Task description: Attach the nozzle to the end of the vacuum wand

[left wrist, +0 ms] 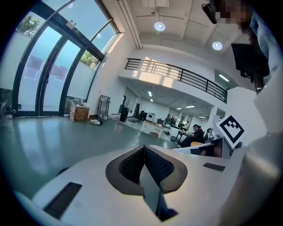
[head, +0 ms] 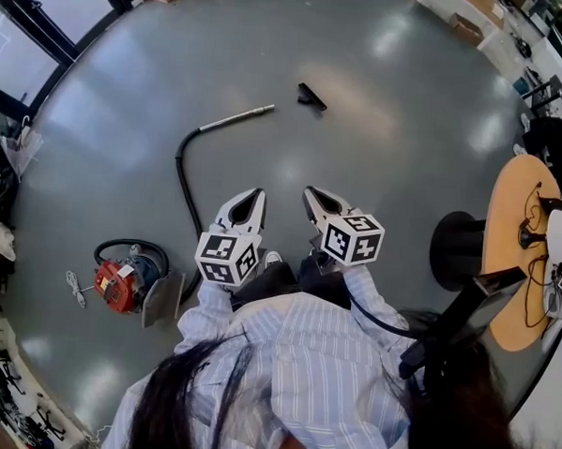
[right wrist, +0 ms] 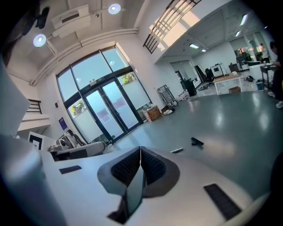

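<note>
On the grey floor ahead lies a small black nozzle (head: 312,98), which also shows in the right gripper view as the black nozzle (right wrist: 196,141). Left of it rests the silver vacuum wand (head: 238,118), its tip (right wrist: 176,150) pointing toward the nozzle, on a black hose (head: 182,171) that runs back to a red canister vacuum (head: 128,278). My left gripper (head: 255,195) and right gripper (head: 310,194) are held side by side in front of me, well short of the wand. Both are shut with nothing in them; the left pads (left wrist: 144,161) and right pads (right wrist: 140,165) meet.
A round wooden table (head: 519,245) and a black chair (head: 456,247) stand at the right. Desks, boxes and a seated person (left wrist: 195,133) are far off. Glass doors (right wrist: 106,110) line one side. A white cord (head: 74,288) lies by the vacuum.
</note>
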A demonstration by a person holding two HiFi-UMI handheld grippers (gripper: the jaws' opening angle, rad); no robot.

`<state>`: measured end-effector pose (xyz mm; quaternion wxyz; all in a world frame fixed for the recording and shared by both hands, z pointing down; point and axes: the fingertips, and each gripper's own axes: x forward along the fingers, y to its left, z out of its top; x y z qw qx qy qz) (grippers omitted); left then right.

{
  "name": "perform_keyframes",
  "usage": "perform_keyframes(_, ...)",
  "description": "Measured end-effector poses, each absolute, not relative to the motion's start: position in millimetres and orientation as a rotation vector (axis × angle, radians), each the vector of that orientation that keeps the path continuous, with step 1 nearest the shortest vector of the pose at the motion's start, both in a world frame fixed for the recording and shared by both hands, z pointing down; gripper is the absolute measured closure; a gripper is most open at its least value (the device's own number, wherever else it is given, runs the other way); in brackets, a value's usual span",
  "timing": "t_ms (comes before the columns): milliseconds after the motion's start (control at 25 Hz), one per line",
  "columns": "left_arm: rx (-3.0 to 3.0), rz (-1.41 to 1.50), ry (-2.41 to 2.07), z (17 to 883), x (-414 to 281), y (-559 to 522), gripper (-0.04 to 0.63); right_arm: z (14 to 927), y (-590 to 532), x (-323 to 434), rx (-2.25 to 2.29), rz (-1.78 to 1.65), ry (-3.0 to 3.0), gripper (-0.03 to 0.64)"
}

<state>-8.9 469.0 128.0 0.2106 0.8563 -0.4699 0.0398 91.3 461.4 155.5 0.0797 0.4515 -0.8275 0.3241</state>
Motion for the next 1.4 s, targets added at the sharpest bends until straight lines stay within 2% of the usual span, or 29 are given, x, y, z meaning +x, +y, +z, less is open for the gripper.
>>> perform_keyframes(320,2.364,0.111,-1.282,145,-33,464,0.589,172,458,68,1.354,0.96,-2.431,0.607)
perform_keyframes(640,2.321,0.103,-1.263,154,-25,425,0.589,178,421,90,1.392,0.987,-2.38,0.607)
perform_keyframes(960,2.268,0.114,-1.344,161,-23,335,0.589,186,321,100,1.33,1.0,-2.391,0.607)
perform_keyframes(1400,2.168,0.126,-1.467,150,24,182,0.589,182,151,141,1.164,1.025,-2.411,0.607)
